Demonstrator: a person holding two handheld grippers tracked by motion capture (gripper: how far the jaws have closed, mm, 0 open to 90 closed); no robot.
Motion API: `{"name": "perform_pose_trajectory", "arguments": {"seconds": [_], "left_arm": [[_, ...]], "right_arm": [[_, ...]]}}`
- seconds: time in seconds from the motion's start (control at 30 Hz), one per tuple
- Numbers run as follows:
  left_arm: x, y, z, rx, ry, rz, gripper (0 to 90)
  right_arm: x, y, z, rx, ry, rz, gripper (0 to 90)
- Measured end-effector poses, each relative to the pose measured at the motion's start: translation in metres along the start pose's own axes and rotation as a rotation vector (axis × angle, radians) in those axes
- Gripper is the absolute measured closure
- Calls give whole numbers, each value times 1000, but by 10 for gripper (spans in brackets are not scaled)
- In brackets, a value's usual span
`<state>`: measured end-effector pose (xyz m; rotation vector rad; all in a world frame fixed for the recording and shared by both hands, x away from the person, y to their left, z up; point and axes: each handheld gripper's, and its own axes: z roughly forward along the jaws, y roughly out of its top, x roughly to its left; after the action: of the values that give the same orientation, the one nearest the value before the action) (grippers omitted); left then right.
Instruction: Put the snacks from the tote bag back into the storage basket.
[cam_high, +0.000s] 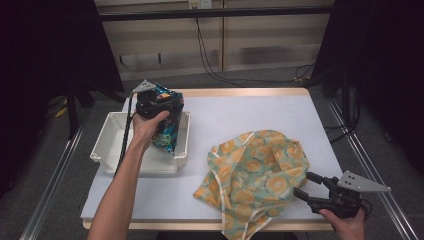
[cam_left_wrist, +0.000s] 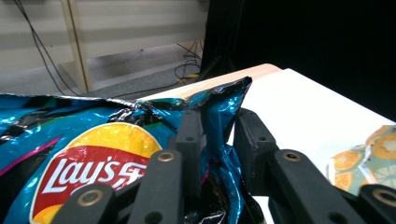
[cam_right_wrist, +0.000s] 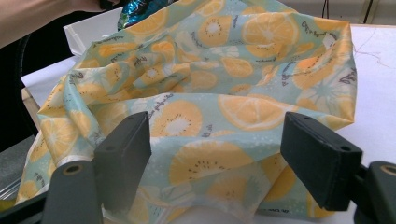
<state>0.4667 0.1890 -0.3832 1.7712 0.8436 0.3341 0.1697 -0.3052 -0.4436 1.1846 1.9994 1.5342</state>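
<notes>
At the left of the desk (cam_high: 225, 112), the left gripper (cam_high: 159, 106) stands at the top of a blue chip bag (cam_high: 167, 127) that sits upright in a white plastic bin (cam_high: 107, 150), the bag leaning on the bin's right wall. In the left gripper view, a crumpled corner of the chip bag (cam_left_wrist: 219, 116) rises between the two black jaws, which stand slightly apart; one pad lies against the foil, the other just beside it with a small gap, so the grip looks loosened. Well apart to the right lies a crumpled cloth bag (cam_high: 255, 172) printed with orange slices. Just beside its right edge rests the right gripper (cam_high: 310, 186), jaws spread wide with nothing pinched. In the right gripper view, the cloth bag (cam_right_wrist: 210, 93) lies right in front of the open jaws.
</notes>
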Motion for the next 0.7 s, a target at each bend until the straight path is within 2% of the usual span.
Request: {"name": "perform_pose_trajectory", "arguments": {"seconds": [0.03,0.17,0.27,0.3,0.33,0.4,0.43,0.53,0.7], "left_arm": [[0,0,-1,10,-4,11,723],[-2,-1,-1,20,-15,9,707],[-3,-2,1,34,-8,7,650],[-5,-2,2,37,-12,-6,617],[-5,-3,2,43,-17,1,596],[-7,-4,5,60,8,7,563],[-6,-5,5,71,5,20,549],[-5,-7,5,58,9,13,556],[-2,-6,-2,41,0,5,464]], "right_arm": [[0,0,0,-1,0,1,241],[-1,0,0,3,-1,-6,239],[0,0,0,9,3,-8,229],[0,0,1,9,1,-11,227],[0,0,1,10,1,-10,222],[1,-1,2,13,0,-8,221],[0,-1,2,15,1,-9,220],[0,0,2,7,-2,-7,219],[-1,-1,1,8,-2,-1,215]]}}
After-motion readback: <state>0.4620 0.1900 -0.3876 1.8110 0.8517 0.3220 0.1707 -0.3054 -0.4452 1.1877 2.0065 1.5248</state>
